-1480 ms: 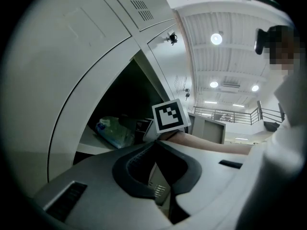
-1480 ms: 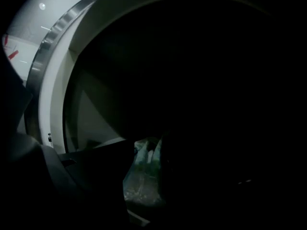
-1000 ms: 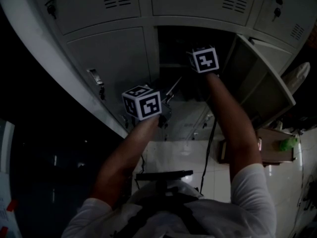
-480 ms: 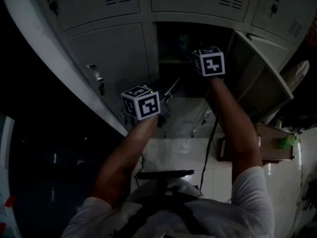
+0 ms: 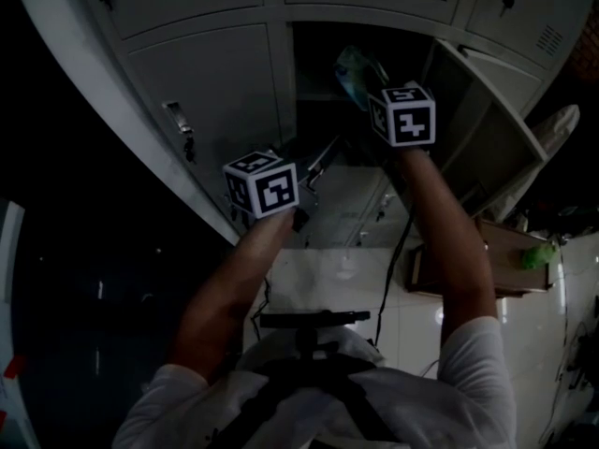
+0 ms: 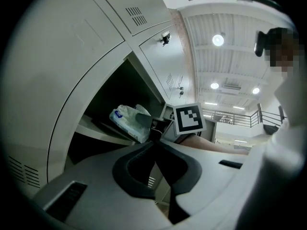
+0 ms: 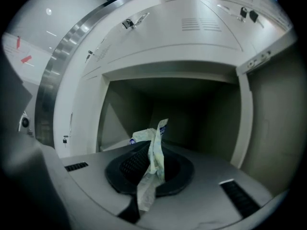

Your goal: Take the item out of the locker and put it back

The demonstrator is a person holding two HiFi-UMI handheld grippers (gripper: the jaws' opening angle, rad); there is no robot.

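Okay, so the person is standing at the lockers with both arms stretched out toward the open locker point(image 7: 172, 71), its door point(image 5: 482, 129) swung out to the right. The right gripper point(image 7: 154, 150) is pointing roughly level into the compartment. Its jaws are pressed together and pinching a packet point(image 7: 154, 163), a crinkly whitish plastic one with a bit of blue print. The wrapper is squashed thin between the pads, with one end sticking up past the tips and the other trailing back toward the camera. From the left gripper view, the packet is hanging right at the mouth of the locker, just above the shelf point(image 6: 96, 128). I honestly can't tell if it's brushing the shelf edge or not. The left gripper point(image 6: 155, 142) is hovering lower and to the left, in front of the closed door point(image 5: 215, 92) next to the open compartment. It's also pointing level, with its tips meeting and nothing between them. Both marker cubes are showing from above, the left cube point(image 5: 262, 183) sitting nearer the person than the right cube point(image 5: 402, 113).
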